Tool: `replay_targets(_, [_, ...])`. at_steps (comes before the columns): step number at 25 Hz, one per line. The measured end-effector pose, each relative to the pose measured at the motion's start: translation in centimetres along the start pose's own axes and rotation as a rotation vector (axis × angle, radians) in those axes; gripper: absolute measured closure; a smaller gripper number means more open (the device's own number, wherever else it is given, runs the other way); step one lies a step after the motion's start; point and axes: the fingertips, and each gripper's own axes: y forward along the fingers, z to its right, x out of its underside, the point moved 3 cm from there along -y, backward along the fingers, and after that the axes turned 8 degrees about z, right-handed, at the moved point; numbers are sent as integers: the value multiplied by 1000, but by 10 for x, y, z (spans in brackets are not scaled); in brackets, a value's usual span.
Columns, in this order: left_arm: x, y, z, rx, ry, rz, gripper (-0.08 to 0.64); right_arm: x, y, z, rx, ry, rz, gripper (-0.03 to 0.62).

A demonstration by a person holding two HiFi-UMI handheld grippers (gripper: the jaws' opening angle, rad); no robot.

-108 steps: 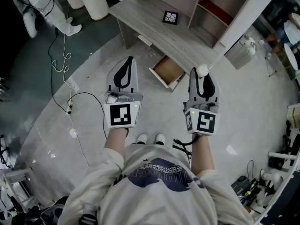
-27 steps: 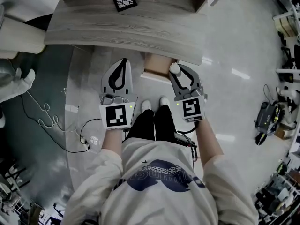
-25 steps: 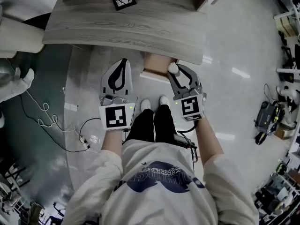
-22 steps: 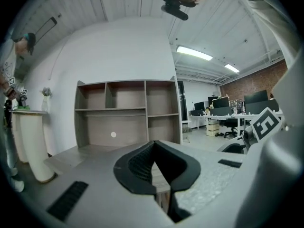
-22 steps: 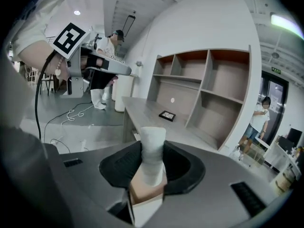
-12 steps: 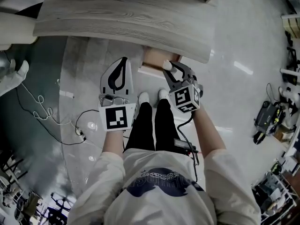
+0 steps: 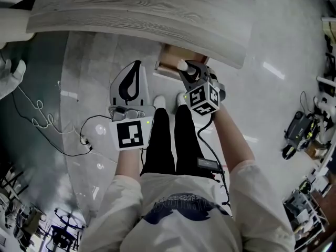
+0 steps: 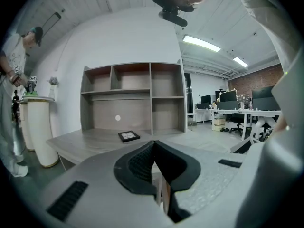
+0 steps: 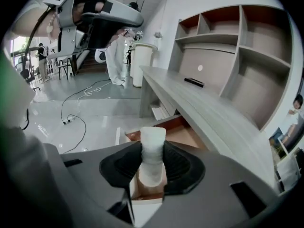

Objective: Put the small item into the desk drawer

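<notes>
The right gripper [image 9: 152, 161] is clamped on the small white item [image 9: 152, 146], a stubby, ribbed, roughly cylindrical piece. It stands upright between the dark pads, its top poking out past the jaw tips. The gripper tilts downward, and the item hangs over the open wooden drawer [image 9: 186, 133], which juts out from under the near edge of the grey wood-grain desk [image 9: 216, 115]. In the head view the item is above the drawer's near right corner, just clear of the desk's edge. Whether it touches the drawer cannot be told.

The left gripper [image 8: 153, 143] holds nothing. Its jaw tips meet, leaving only the oval gap behind them. It points roughly level toward the desk, to the left of the drawer and apart from it.

On the far part of the desktop lies a black-framed square tile [image 8: 128, 136], in front of an open shelf unit [image 8: 133, 96]. The person's white shoes [image 7: 159, 102] stand on the pale floor between the two grippers, just near of the drawer. A thin cable [image 7: 32, 112] snakes over the floor at the far left.
</notes>
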Motion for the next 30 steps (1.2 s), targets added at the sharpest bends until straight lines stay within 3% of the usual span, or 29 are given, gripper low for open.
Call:
replay_targets(20, [50, 18, -7, -26, -16, -26, 552, 54, 77, -14, -126, -65, -178, 465])
replay_targets(30, [55, 22, -12, -36, -18, -26, 552, 70, 93, -20, -165, -88, -290, 465])
